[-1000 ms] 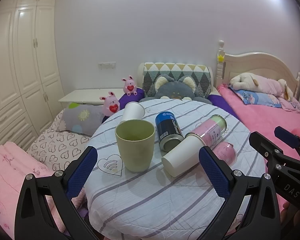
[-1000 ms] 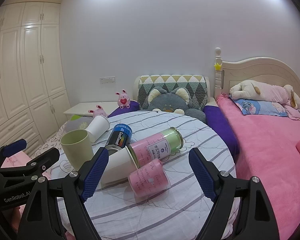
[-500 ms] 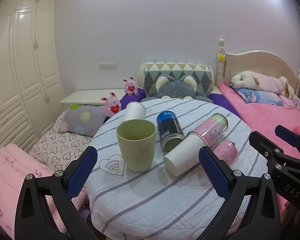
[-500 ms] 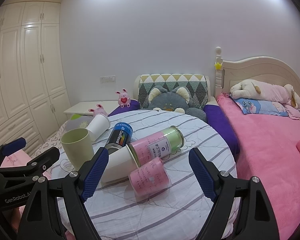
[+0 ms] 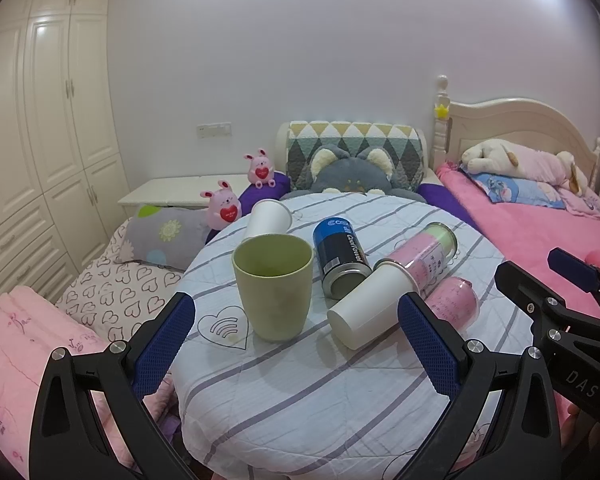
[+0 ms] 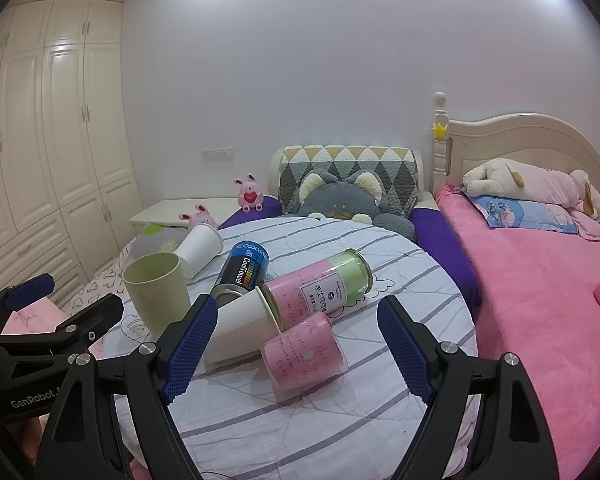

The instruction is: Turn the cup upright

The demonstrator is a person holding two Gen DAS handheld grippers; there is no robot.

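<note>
Cups and cans share a round table (image 5: 308,396) under a striped cloth, several of them tipped over. Going left to right in the left wrist view: the left gripper (image 5: 296,334) hangs before the near edge with its jaws spread wide and nothing between them. A green cup (image 5: 274,286) already stands upright, mouth up. Behind it a white paper cup (image 5: 269,217) lies tipped at the far edge. Next is a blue can (image 5: 340,254) on its side, then a second white paper cup (image 5: 370,306) lying down with its base toward the camera and its rim touching a pink and green can (image 5: 424,250). A small pink cup (image 5: 454,302) lies farthest right, close beside both. The right gripper (image 6: 296,344) is likewise spread and empty, facing the pink cup (image 6: 306,350) in its own view.

The nearer paper cup looks like the one to right. It is probably very light and thin-walled, so a hard squeeze would likely crush or oval it, and a nudge could send it rolling into the cans. I would take it across the middle of its side wall, nearer the stiffer base, with gentle pressure, then swing the rim up. The pink cup appears to be soft clear plastic and may be slippery.
</note>
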